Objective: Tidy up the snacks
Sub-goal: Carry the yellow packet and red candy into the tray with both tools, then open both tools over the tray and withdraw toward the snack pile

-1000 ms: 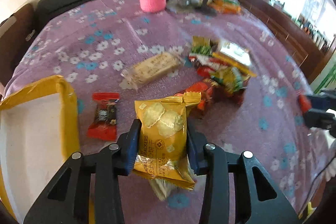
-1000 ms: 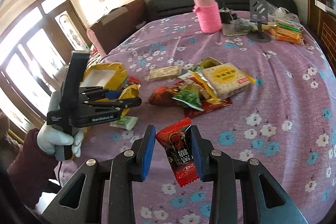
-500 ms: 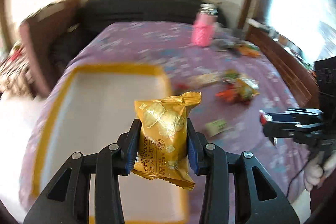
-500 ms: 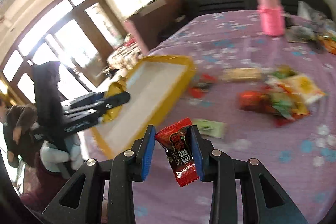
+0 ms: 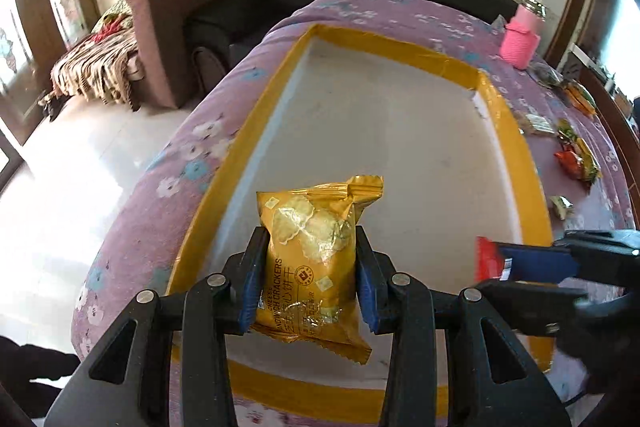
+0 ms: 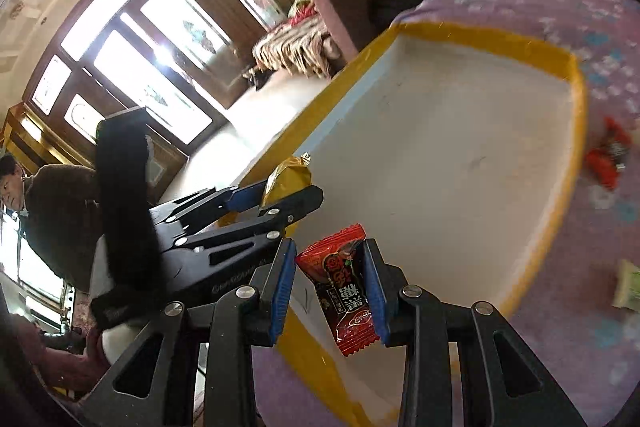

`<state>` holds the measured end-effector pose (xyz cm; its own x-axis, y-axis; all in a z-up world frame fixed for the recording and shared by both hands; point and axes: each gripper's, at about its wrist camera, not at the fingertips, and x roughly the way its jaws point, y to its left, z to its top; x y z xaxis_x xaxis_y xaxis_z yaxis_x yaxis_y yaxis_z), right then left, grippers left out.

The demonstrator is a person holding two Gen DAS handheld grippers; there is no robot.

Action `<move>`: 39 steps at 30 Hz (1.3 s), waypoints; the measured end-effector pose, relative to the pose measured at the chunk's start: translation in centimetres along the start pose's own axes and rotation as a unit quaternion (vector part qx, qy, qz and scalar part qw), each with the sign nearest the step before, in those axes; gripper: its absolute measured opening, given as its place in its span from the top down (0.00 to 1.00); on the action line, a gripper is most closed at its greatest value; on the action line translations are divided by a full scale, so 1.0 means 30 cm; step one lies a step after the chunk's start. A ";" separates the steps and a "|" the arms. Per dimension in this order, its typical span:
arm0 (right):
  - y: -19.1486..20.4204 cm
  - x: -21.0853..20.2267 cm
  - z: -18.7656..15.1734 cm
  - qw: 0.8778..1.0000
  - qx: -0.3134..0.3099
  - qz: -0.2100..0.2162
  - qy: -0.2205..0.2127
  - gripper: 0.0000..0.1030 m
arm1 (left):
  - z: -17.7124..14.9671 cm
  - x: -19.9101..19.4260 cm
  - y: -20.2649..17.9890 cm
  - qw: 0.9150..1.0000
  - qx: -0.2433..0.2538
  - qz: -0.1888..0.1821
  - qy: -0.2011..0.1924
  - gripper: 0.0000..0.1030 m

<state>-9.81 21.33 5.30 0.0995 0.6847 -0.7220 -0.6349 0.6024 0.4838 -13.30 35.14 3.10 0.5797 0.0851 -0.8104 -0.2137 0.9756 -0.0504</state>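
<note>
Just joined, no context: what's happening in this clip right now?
A person is sorting snacks with two handheld grippers. The left gripper is shut on a gold cracker packet, the right gripper on a red candy wrapper. Both hang over the near end of a yellow-rimmed white tray, which looks bare. More snacks lie on the purple floral cloth.

Yellow cracker packet (image 5: 310, 267), lower centre of left wrist view: "CHEESE", "SANDWICH CRACKERS" printed sideways, first letter partly hidden. Chinese characters beside it, illegible. Red candy wrapper (image 6: 346, 287), lower centre of right wrist view: Chinese print, unreadable.
</note>
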 end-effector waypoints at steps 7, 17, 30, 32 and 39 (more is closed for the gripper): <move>0.001 0.112 0.026 1.000 0.016 -0.008 0.006 0.62 | 0.006 0.002 0.060 0.999 -0.031 -0.008 0.007 0.56; -0.030 -0.077 0.005 0.998 0.013 -0.014 -0.052 0.51 | -0.006 -0.167 0.105 0.991 -0.105 -0.052 -0.066 0.41; -0.460 -0.505 -0.173 0.975 0.133 -0.114 -0.139 0.44 | -0.067 -0.280 -0.146 0.982 -0.066 -0.162 -0.074 0.36; -0.538 -0.567 -0.214 0.968 0.153 -0.132 -0.148 0.44 | -0.068 -0.299 -0.213 0.981 -0.042 -0.172 -0.077 0.30; -0.740 -0.703 -0.312 0.946 0.224 -0.147 -0.183 0.43 | -0.074 -0.279 -0.377 0.980 0.006 -0.192 -0.059 0.28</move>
<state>-4.99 -10.33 5.14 0.5322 0.5069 -0.6781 -0.1584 0.8464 0.5084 -17.48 22.94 9.15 0.7023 -0.2658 -0.6604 0.0467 0.9429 -0.3298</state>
